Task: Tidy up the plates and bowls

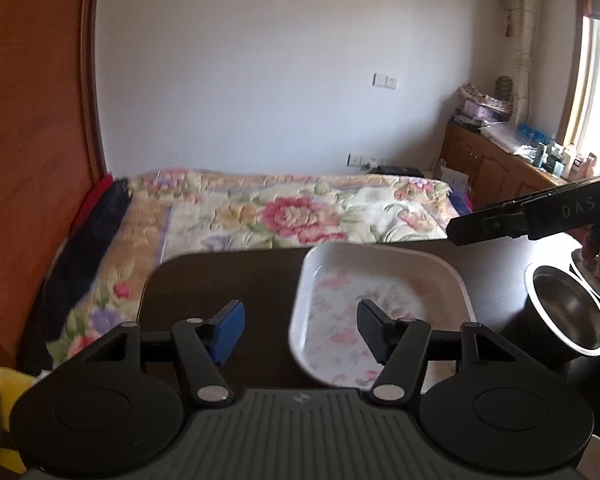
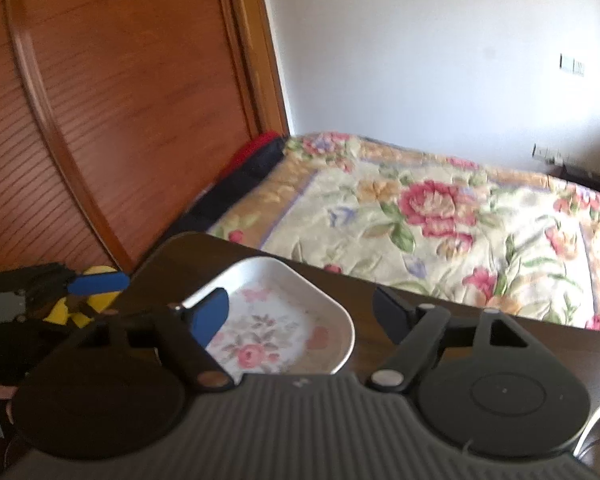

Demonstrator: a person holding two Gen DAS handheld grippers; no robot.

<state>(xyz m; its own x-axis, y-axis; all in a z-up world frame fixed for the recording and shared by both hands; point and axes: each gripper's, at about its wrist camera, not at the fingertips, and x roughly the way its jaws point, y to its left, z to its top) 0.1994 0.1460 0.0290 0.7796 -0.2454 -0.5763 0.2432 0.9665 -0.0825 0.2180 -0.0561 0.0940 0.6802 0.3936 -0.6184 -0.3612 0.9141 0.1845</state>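
Observation:
A white square plate (image 1: 384, 304) with a pink flower print lies on the dark table (image 1: 228, 280). My left gripper (image 1: 300, 328) is open and empty above the table, with its right finger over the plate's near left part. A steel bowl (image 1: 568, 312) stands on the table right of the plate. In the right wrist view the same plate (image 2: 276, 320) lies under my open, empty right gripper (image 2: 304, 312), whose left finger is over the plate. The right gripper's body (image 1: 540, 210) also shows in the left wrist view, above the bowl.
A bed with a floral quilt (image 1: 284, 208) lies just beyond the table's far edge. A wooden wardrobe (image 2: 112, 112) stands on the left. A yellow toy (image 1: 0, 420) sits at the near left. A cluttered wooden cabinet (image 1: 500, 160) stands by the window.

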